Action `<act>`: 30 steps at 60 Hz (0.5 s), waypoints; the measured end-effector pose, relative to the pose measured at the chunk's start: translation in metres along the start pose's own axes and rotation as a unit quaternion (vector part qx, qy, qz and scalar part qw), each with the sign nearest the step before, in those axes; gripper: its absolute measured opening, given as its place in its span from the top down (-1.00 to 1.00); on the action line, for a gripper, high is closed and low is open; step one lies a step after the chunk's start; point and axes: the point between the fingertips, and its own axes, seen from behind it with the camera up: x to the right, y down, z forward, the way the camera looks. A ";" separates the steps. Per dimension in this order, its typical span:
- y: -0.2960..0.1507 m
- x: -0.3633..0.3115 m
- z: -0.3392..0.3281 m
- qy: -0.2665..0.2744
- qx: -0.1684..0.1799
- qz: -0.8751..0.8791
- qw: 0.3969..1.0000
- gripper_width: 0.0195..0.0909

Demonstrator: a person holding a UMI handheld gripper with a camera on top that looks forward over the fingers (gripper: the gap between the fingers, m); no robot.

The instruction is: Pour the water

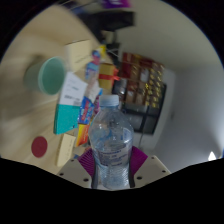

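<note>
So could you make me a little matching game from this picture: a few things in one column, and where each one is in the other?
Things:
1. water bottle
2. green cup
3. red round coaster
4. shelves of goods

Places:
a. on the table's near edge, below the cup
b. gripped between the gripper's two fingers
c. in the background, beyond the bottle
d. standing on the table, well off to the bottle's side

Pairs: 1-b, 2-d, 3-a, 4-c

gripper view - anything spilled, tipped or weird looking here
Nothing stands out. The water bottle sits upright between the gripper fingers, cap on, with no water spilled that I can see. The green cup stands upright on the table beyond them, with packets lying beside it.
</note>
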 end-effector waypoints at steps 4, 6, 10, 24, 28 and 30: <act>-0.014 -0.010 0.003 -0.007 0.016 -0.103 0.995 0.36; -0.020 -0.019 0.005 -0.013 0.019 -0.144 0.989 0.35; -0.030 -0.027 0.005 -0.015 0.028 -0.209 0.977 0.37; -0.037 -0.028 0.010 -0.028 0.024 -0.278 0.960 0.35; -0.036 -0.028 0.014 -0.029 0.025 -0.235 0.971 0.36; -0.032 -0.027 0.011 -0.028 0.020 -0.191 0.981 0.36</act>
